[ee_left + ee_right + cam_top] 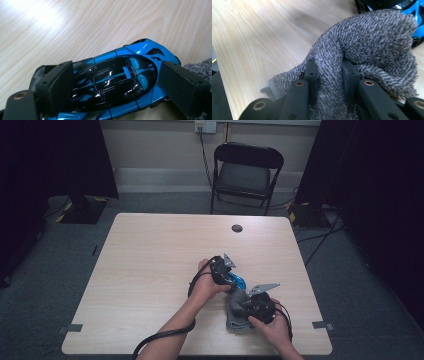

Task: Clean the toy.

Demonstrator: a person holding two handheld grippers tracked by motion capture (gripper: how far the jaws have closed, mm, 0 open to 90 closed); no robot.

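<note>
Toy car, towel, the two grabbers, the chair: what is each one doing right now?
Toy car: lying on the table, clamped between the left gripper's jaws.
Left gripper: shut on the toy car.
Towel: bunched up, pinched between the right gripper's jaws, next to the toy car.
Right gripper: shut on the towel.
Chair: unfolded, nobody sitting.

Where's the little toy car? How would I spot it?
Look at the wooden table, at the near right part where the two hands meet. The left gripper has its jaws on either side of the car, right beside a grey towel pinched in the right gripper. The car is the shiny bright blue thing with a black roof; the towel is dull and fuzzy.
</note>
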